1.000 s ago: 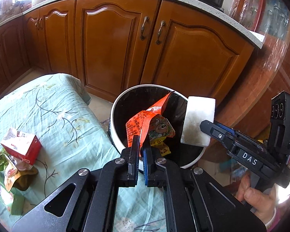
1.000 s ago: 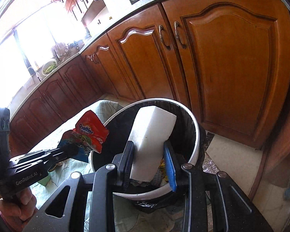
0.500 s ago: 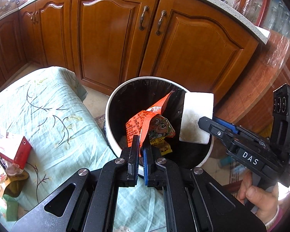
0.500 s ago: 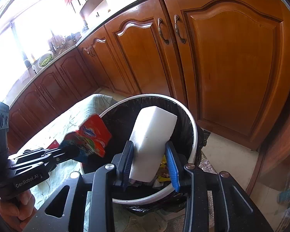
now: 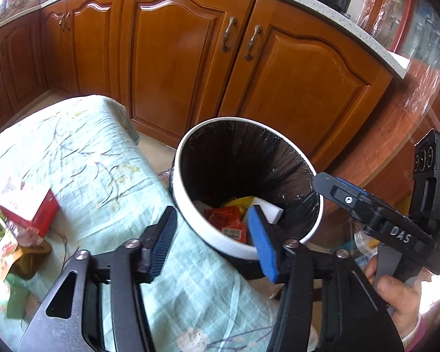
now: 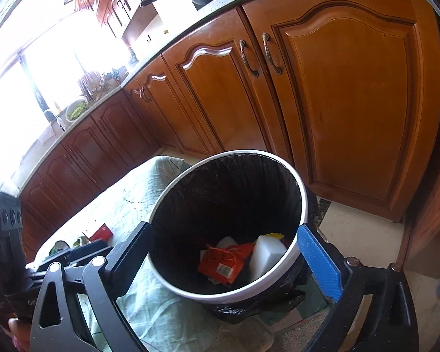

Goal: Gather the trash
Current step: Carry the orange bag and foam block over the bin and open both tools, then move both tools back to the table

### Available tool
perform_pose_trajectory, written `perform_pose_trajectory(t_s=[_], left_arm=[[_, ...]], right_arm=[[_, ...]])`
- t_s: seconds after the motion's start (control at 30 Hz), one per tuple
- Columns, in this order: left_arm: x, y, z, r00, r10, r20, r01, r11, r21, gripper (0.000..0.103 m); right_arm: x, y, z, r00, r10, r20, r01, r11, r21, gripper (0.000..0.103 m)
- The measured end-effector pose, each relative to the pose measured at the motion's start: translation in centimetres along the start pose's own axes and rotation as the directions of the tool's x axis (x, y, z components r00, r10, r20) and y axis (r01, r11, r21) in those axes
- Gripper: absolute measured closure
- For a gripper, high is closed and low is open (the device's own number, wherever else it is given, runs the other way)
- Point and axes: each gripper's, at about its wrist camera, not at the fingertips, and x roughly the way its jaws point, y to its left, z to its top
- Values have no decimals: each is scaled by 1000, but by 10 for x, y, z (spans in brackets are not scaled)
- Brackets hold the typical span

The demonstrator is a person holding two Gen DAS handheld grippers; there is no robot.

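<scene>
**Both pieces of trash dropped into the bin**

Since half a second ago both grippers have let go: the orange wrapper and the white block now lie at the bottom of the bin.

Left wrist view: the left gripper (image 5: 211, 239) stands wide open and empty, straddling the bin (image 5: 187, 220) rim. The wrapper (image 5: 227, 221) and block (image 5: 268, 211) lie below, between the jaws.

Right wrist view: the right gripper (image 6: 228, 256) gapes wide, holding nothing; wrapper (image 6: 224, 261) and block (image 6: 265, 256) touch inside the bin (image 6: 303, 202).

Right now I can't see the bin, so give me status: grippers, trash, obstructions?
Left gripper open, right gripper open, both empty. Orange wrapper and white block in bin. Red box on table. Nothing blocking.
</scene>
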Motion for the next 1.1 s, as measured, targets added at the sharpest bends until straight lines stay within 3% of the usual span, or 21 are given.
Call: perform_pose_trajectory(t_s=[0.17,0.5,1.1], left_arm=[[-23,19,-24,1000,15,25,-14,998,-59,35],[-65,70,-67,995,90,50,-80,980,-184,34],[-121,156,-127,977,208,50,-177,916,-360,34]], right_arm=[[-3,14,-13,999,46,-3,-46,999,11,3],[4,59,-42,987,146,-65,-147,989,-13,3],[32,137,-77,956,233,-181,-260,955,-144,3]])
